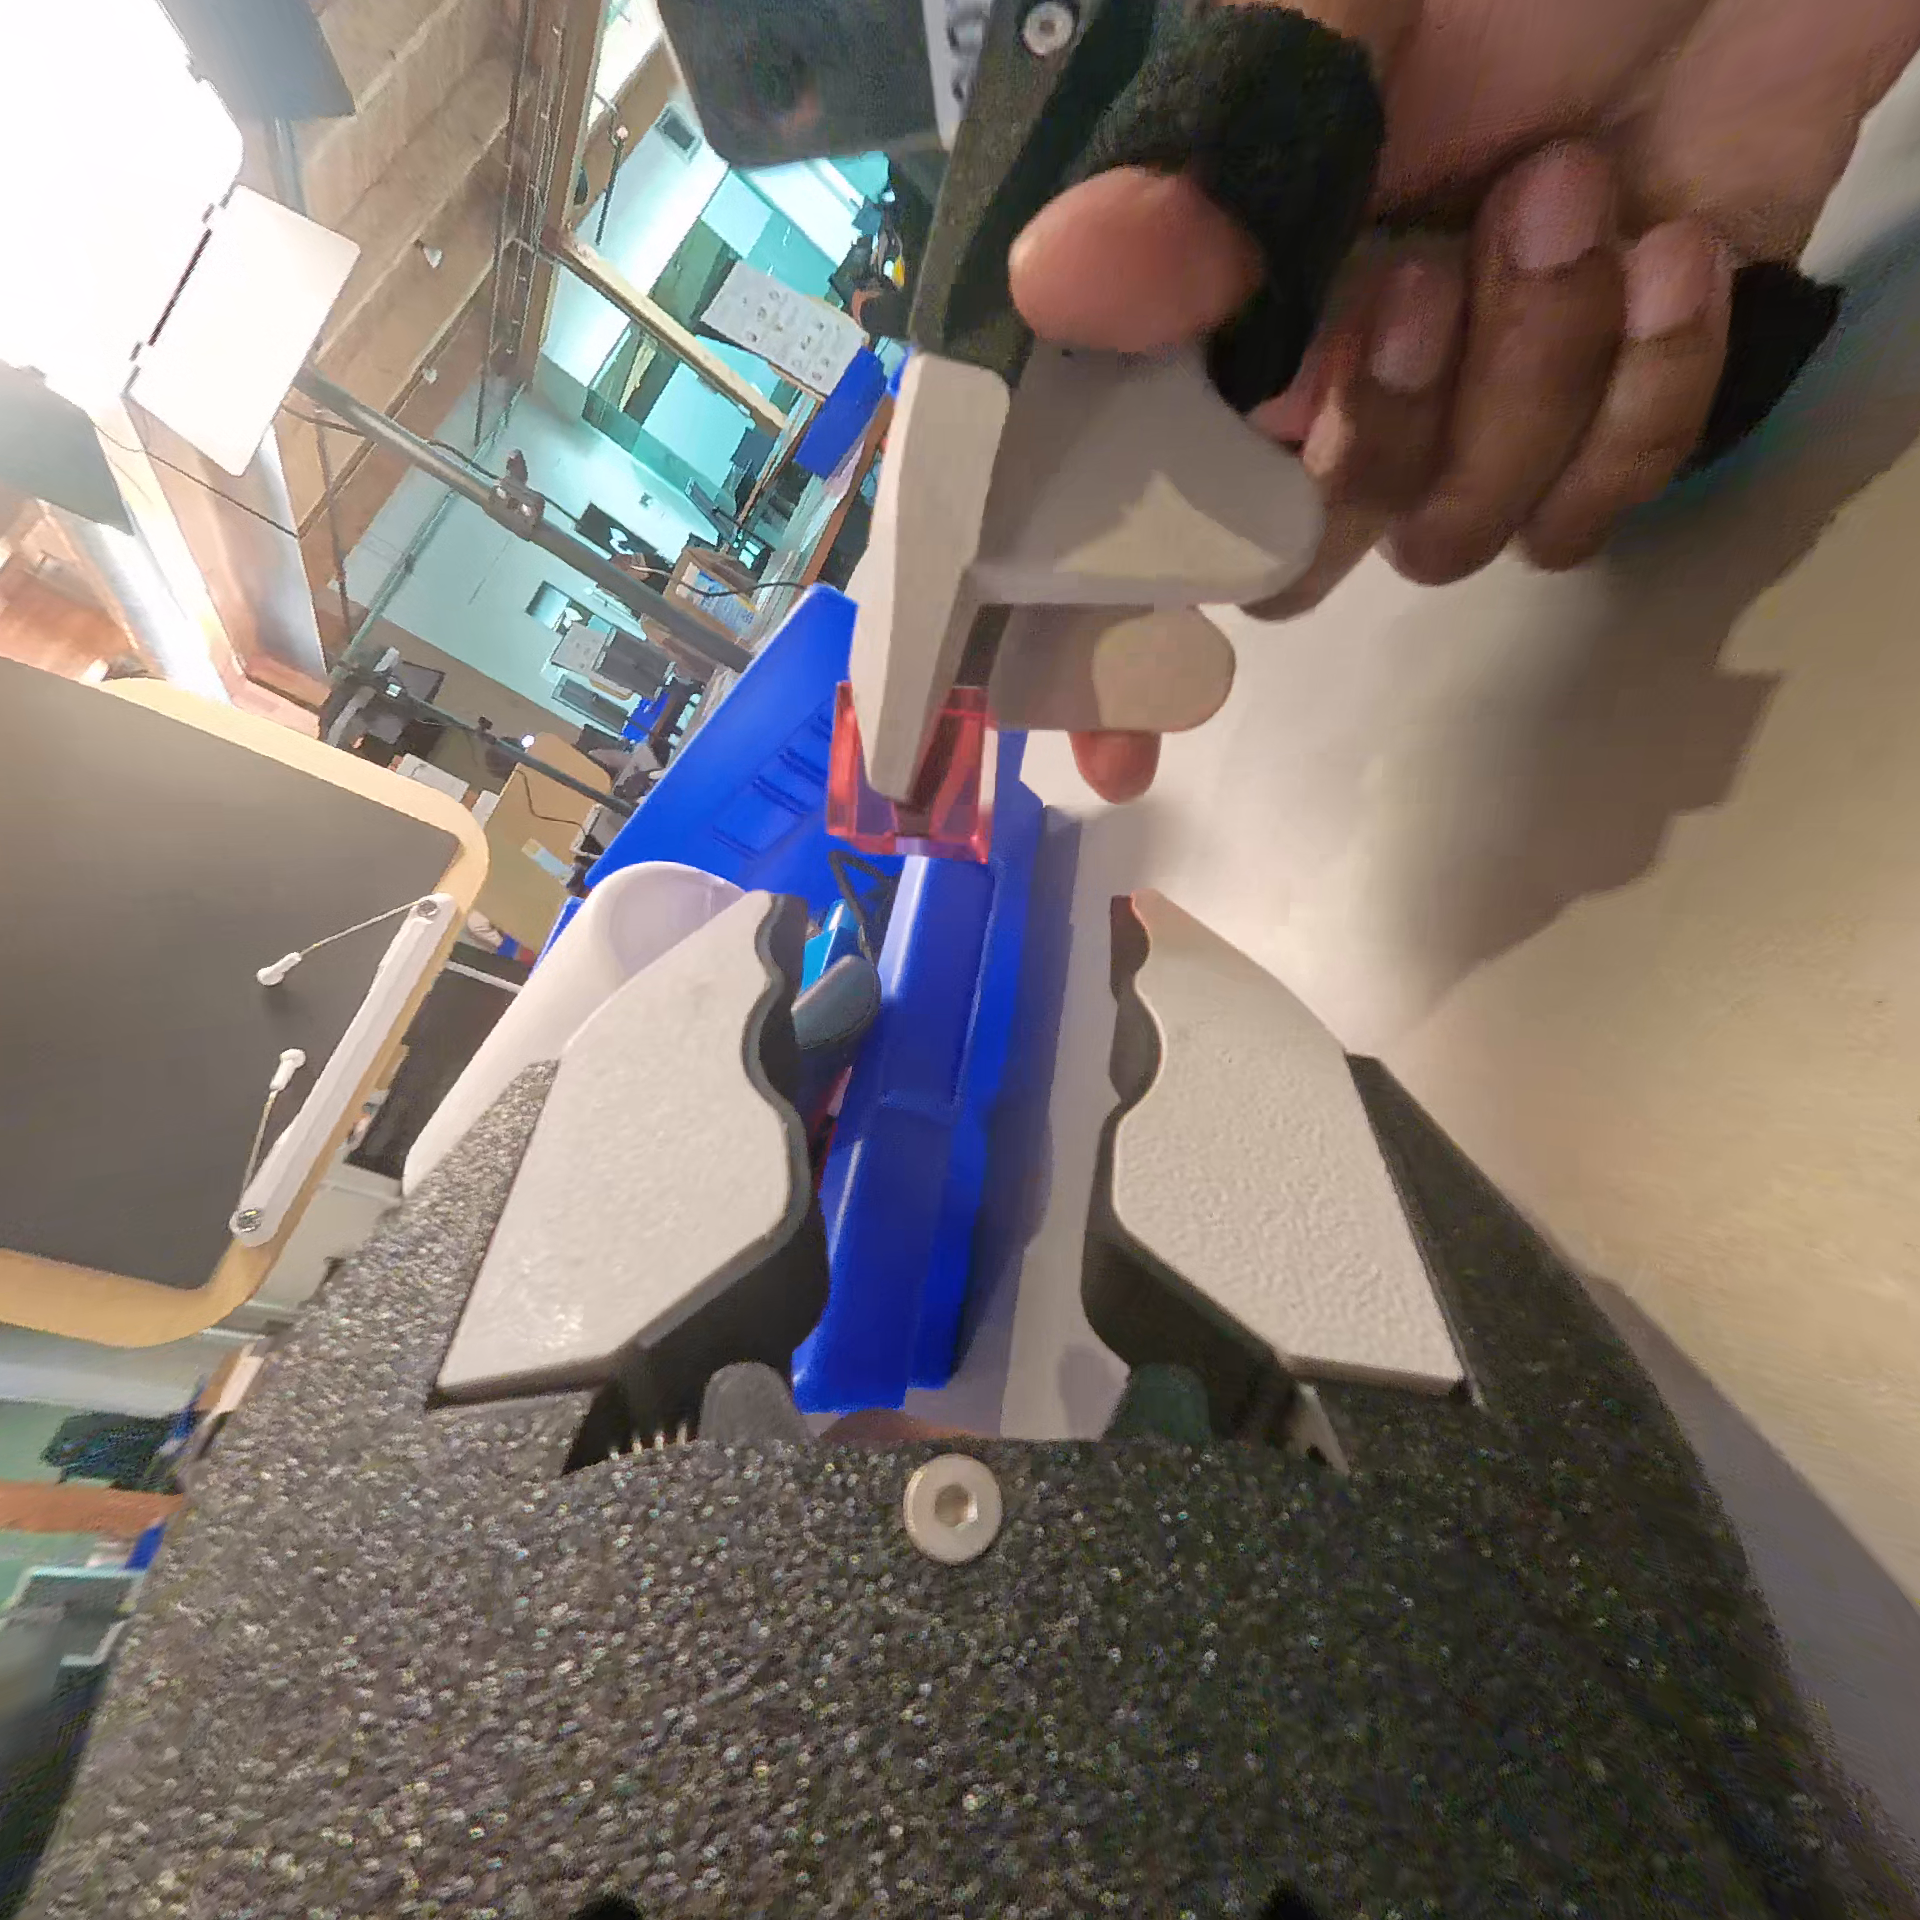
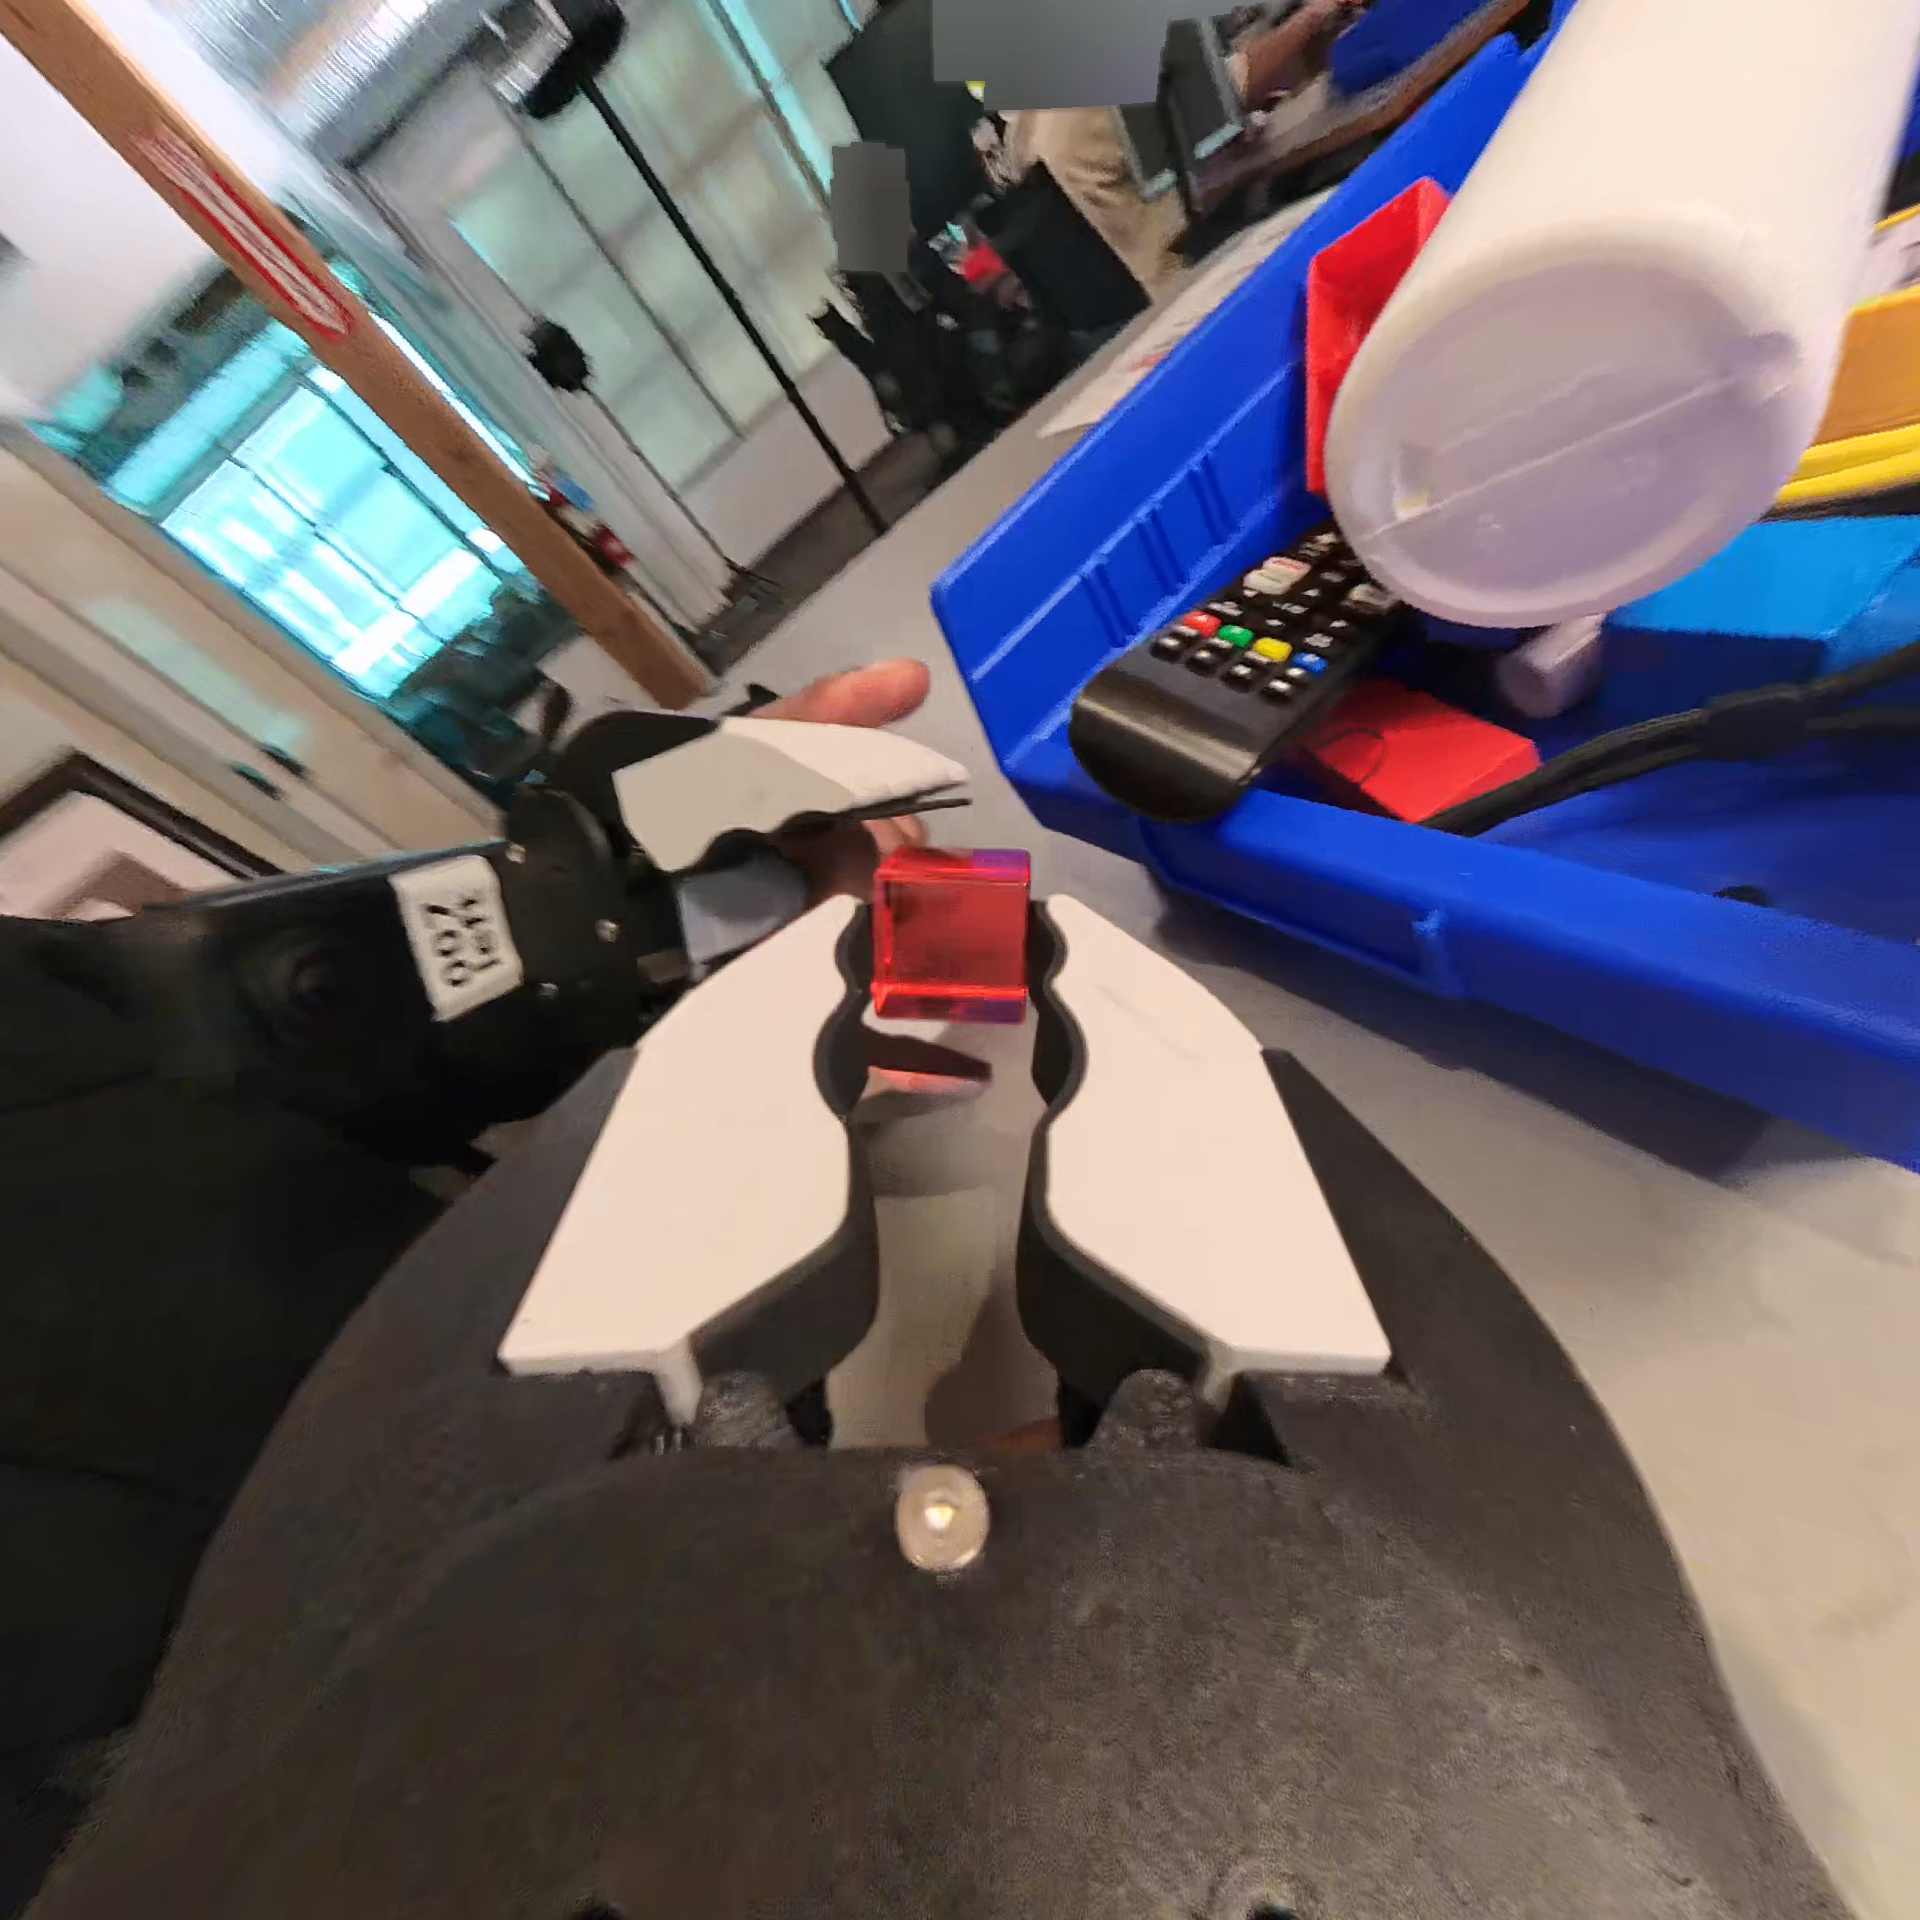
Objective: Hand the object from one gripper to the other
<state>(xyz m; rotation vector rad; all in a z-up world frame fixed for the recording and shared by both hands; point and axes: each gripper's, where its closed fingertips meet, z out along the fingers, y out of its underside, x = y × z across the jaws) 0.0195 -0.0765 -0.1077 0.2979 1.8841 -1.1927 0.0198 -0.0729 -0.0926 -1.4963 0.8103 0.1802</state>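
My right gripper pinches a clear red cube, one edge tinted purple; my left gripper gapes empty below it.

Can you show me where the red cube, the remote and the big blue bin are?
red cube (image 2: 948, 940): right wrist view, middle of its front face.
remote (image 2: 1226, 665): right wrist view, its button side.
blue bin (image 2: 1122, 540): right wrist view, its outer wall.
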